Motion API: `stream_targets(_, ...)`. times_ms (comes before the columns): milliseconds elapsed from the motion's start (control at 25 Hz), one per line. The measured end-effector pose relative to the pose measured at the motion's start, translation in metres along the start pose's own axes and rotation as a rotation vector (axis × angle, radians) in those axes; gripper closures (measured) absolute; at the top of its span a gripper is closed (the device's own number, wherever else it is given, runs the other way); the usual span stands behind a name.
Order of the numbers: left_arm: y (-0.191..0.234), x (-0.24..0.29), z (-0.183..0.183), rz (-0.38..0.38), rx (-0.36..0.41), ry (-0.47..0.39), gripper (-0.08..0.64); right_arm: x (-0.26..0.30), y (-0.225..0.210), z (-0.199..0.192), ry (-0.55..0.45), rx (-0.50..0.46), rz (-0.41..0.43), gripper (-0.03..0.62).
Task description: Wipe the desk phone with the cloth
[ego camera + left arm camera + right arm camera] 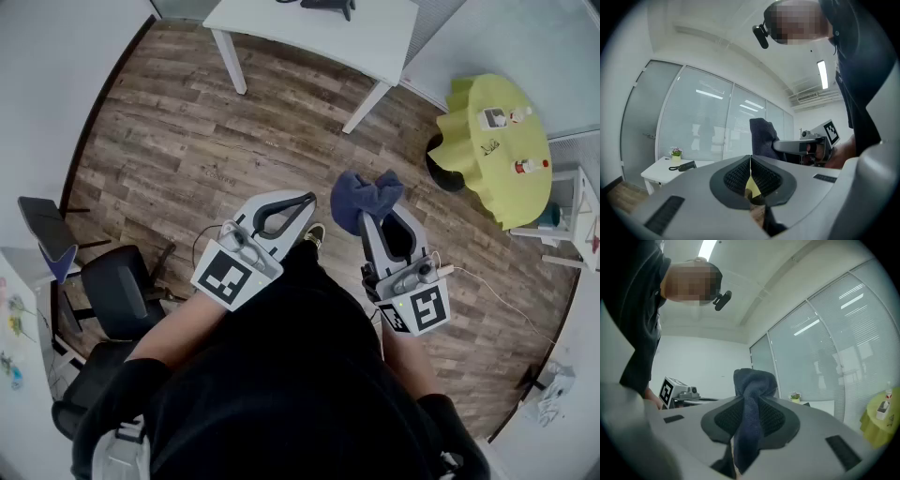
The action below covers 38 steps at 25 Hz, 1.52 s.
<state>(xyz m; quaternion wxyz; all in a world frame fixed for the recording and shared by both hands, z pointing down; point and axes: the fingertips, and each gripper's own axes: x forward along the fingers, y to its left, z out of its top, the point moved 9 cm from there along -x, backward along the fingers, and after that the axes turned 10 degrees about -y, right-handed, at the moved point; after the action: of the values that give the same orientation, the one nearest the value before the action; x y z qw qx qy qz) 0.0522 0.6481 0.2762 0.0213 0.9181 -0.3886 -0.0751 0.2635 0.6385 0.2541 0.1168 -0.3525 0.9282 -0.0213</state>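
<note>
A black desk phone lies on a white desk far ahead across the room; the left gripper view shows the phone small on the desk. My right gripper is shut on a dark blue cloth, which bunches above its tips. In the right gripper view the cloth hangs down between the jaws of the right gripper. My left gripper is shut with nothing in it; its jaws meet in the left gripper view. Both grippers are held at waist height, side by side.
A yellow round table with small bottles stands to the right, and a black chair to the left. Wooden floor lies between me and the desk. Glass partition walls run behind the desk.
</note>
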Motion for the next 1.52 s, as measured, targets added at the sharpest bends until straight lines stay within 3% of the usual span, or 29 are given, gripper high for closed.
stream_targets(240,-0.004,-0.005,0.002,0.006,-0.005,-0.01,0.546,-0.002,0.008,0.001,-0.005,0.006,0.019,0.495)
stream_targets(640,0.002,0.013,0.004,0.038,0.001,-0.014,0.546,0.002,-0.016,-0.001,0.005,0.009,0.013,0.495)
stream_targets(1160,0.028,0.075,0.012,0.055,0.033,-0.021,0.546,0.036,-0.081,0.014,-0.061,0.003,0.065,0.495)
stream_targets(1520,0.069,0.099,0.011,0.112,0.042,-0.028,0.546,0.084,-0.111,0.0,-0.029,0.001,0.121,0.495)
